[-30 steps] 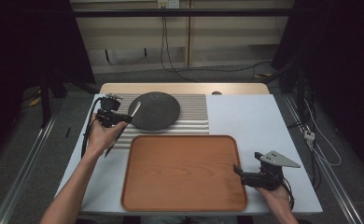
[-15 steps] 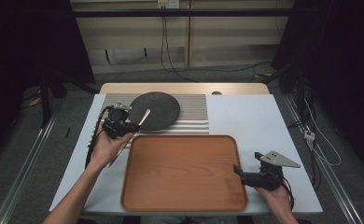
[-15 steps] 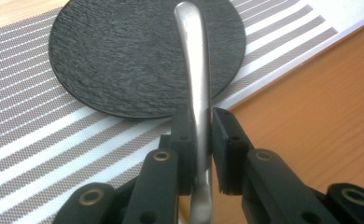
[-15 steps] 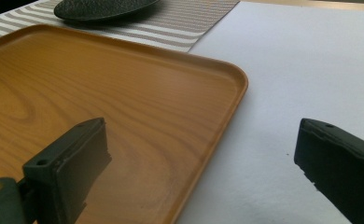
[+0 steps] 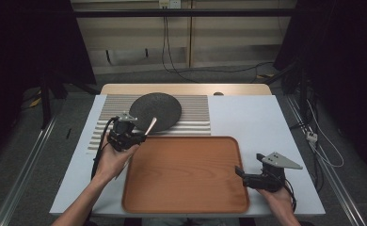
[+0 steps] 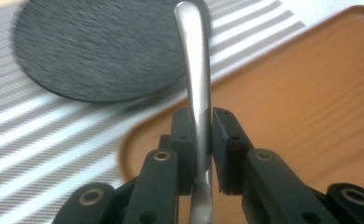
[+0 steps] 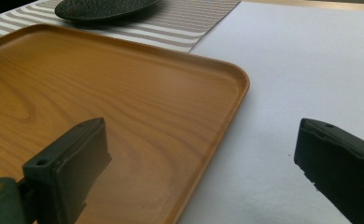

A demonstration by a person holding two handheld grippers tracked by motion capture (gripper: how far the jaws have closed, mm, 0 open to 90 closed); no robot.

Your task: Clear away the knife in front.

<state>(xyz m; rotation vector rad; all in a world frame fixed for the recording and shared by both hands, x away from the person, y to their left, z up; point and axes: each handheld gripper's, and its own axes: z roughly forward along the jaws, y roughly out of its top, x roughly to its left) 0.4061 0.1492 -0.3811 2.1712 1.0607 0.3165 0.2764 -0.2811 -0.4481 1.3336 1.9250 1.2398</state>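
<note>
Pinching a metal utensil handle (image 6: 198,88), the left gripper (image 5: 139,137) hovers beside the tray (image 5: 186,200); right gripper's (image 7: 201,172) fingers spread.

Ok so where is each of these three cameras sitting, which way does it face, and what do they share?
High view: above the person's side, facing forward and down on the table; both forearms, left gripper, right gripper.
Left gripper view: rides the left gripper, looking along jaws shut on a metal utensil handle toward the dark plate.
Right gripper view: rides the right gripper, open jaws straddling the wooden tray edge.
Shared: all three show tray, plate and striped mat.
</note>
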